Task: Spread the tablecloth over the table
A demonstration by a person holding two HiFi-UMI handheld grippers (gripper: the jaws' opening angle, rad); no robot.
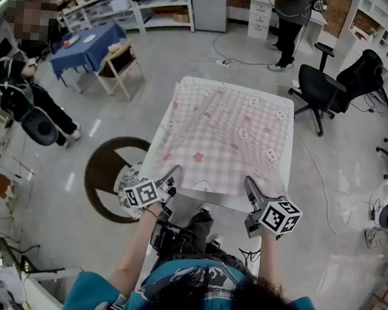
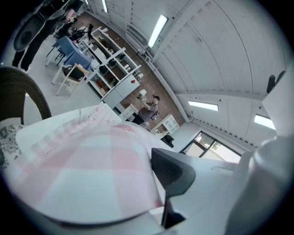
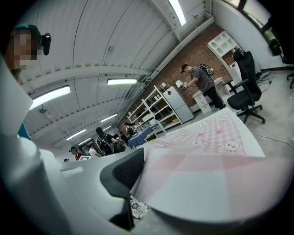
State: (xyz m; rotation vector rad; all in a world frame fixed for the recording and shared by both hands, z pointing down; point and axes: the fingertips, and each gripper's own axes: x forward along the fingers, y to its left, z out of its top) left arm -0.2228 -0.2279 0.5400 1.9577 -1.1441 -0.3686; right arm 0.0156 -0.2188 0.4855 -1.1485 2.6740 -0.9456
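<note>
Nearest, seen from above: teal sleeves (image 1: 96,297) and two forearms, each bearing a gripper fitted with a marker cube

Item, the left gripper (image 1: 171,176): clenched on the near left corner of the tablecloth (image 1: 226,133). In the left gripper view the checked cloth is laid against the one dark pad (image 2: 169,169) that shows, and the other jaw is covered by the cloth

Item, the right gripper (image 1: 251,185): likewise closed on the near right corner, with the cloth's edge pressed to its visible dark pad (image 3: 123,172)

Item, the tablecloth: pink and white check, printed with small flowers and cartoon figures. It is spread flat over the table (image 1: 285,166), whose white top is left bare along the right side and the near edge. The near hem is held at the table's near edge

Floor, left of the table: a dark brown round emblem (image 1: 109,171) is set into it

Further off, right: a black office chair (image 1: 330,85)

Further off, left: a wooden chair (image 1: 121,65) is placed beside a blue-covered table (image 1: 89,46), and a seated person (image 1: 24,97) is cut by the left edge

Farthest: white shelving (image 1: 159,4), and a standing person (image 1: 289,28) beside a white cabinet (image 1: 260,12)
</note>
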